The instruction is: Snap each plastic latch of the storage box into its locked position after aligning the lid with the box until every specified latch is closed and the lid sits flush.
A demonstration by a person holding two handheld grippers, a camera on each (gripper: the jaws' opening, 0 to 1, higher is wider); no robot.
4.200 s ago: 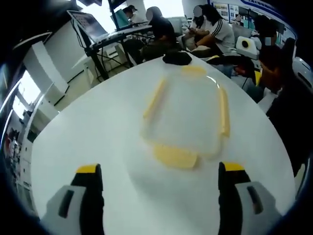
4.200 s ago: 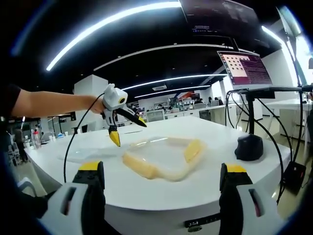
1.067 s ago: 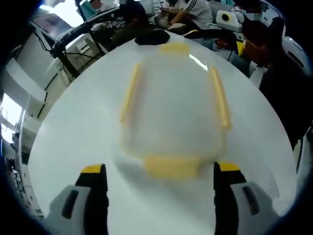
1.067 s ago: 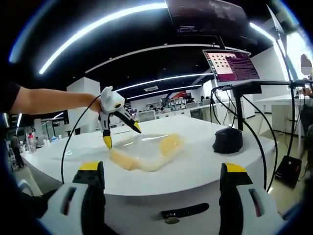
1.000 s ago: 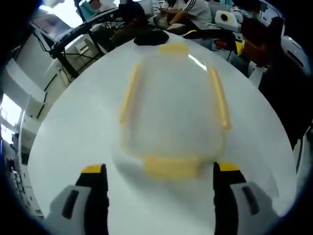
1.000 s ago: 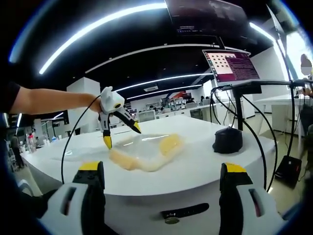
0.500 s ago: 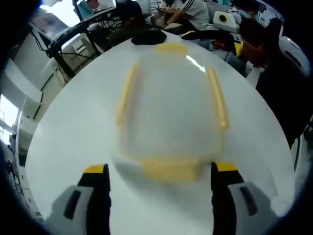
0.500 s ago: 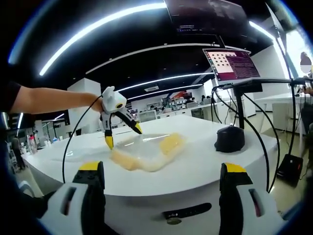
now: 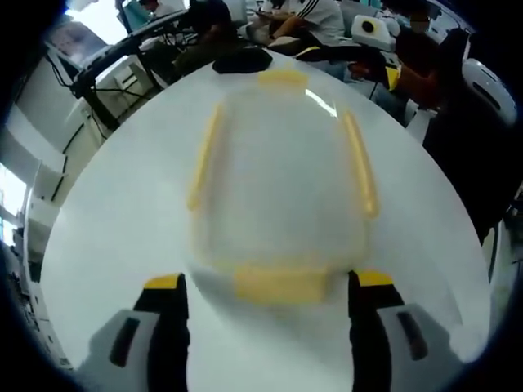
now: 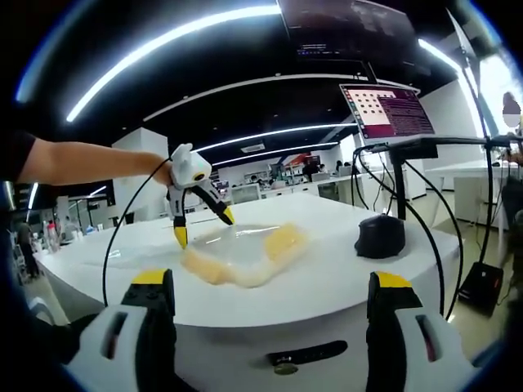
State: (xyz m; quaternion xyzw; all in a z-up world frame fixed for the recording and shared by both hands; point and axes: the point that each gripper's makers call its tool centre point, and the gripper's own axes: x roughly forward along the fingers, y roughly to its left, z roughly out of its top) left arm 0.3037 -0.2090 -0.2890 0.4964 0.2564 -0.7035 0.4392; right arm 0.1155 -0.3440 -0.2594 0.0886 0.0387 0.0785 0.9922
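Observation:
A clear storage box (image 9: 282,196) with yellow latches lies on a round white table (image 9: 122,220), its lid on. In the left gripper view the nearest yellow latch (image 9: 282,283) lies just ahead of my left gripper (image 9: 270,298), which is open above the table, one jaw to each side of the latch. Long yellow latches run along both sides, and a short one sits at the far end (image 9: 282,77). In the right gripper view the box (image 10: 241,253) sits mid-table, the left gripper (image 10: 198,219) hangs open over its far-left end, and my right gripper (image 10: 270,298) is open, off the table's near edge.
A black mouse-like object (image 10: 380,237) sits on the table right of the box. A laptop on a stand (image 10: 392,114) with cables rises at the right. Several seated people (image 9: 306,20) are beyond the table's far edge.
The left gripper has crept a little closer to the box's near latch. The right gripper's view has barely shifted. Both stay open.

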